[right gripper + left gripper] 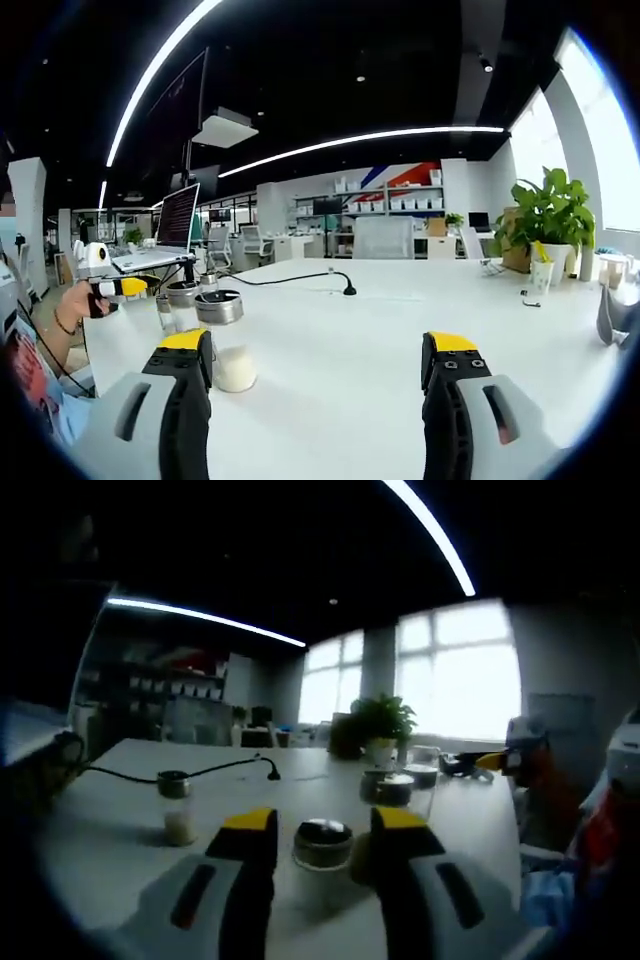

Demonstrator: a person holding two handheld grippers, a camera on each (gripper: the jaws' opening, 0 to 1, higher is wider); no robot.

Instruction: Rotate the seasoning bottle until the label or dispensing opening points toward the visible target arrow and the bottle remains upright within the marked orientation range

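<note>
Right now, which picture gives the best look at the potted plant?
The right gripper view: there the potted plant is bright, with distinct leaves and pot. In the left gripper view the plant stands darker and smaller against the glaring windows.

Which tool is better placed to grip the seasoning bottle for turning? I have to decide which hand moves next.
Probably the left tool: the seasoning bottle stands upright between its open tips. In the right gripper view, the right tool is open over bare table, with the bottle off by its left tip.
</note>
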